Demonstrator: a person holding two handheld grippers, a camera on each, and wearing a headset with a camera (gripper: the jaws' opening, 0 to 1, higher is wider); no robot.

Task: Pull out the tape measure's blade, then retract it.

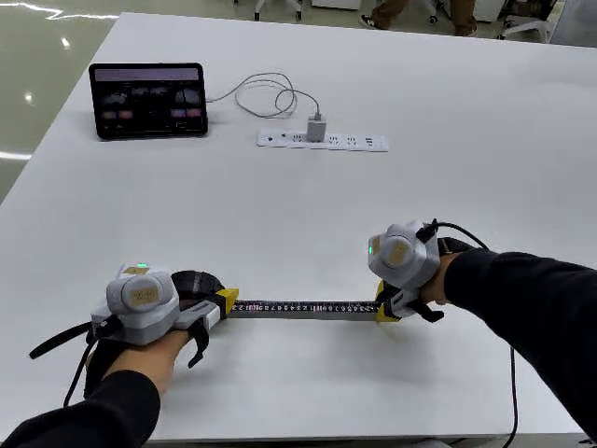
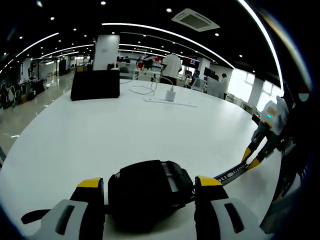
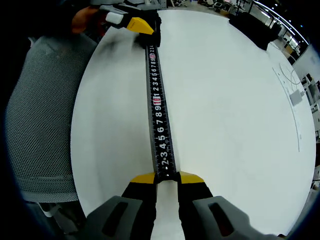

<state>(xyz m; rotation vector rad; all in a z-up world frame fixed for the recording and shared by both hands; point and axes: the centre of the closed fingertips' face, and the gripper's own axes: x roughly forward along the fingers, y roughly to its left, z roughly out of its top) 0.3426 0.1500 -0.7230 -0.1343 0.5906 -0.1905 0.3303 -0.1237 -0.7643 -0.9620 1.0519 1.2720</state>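
Jaws of the left gripper (image 2: 149, 182), grey with yellow tips, press against both sides of the tape measure's case (image 2: 147, 192). The case is a squat black housing with rounded corners and a matte surface, and it sits on the table between them. From the case the blade (image 3: 156, 110) runs out flat and straight, a narrow dark strip printed with pale numbers. It reaches the right gripper (image 3: 166, 178), whose yellow-tipped jaws pinch its free end and stand nearly pressed together. These jaws point along the blade toward the case.

Both grippers lie low on the smooth white table (image 1: 308, 215). The left hand (image 1: 154, 359) grips its tool from behind, and both forearms wear black sleeves. Well beyond the jaws stand a dark tablet (image 1: 149, 100) and a white power strip (image 1: 322, 142) with a charger and a looped cable (image 1: 266, 93).
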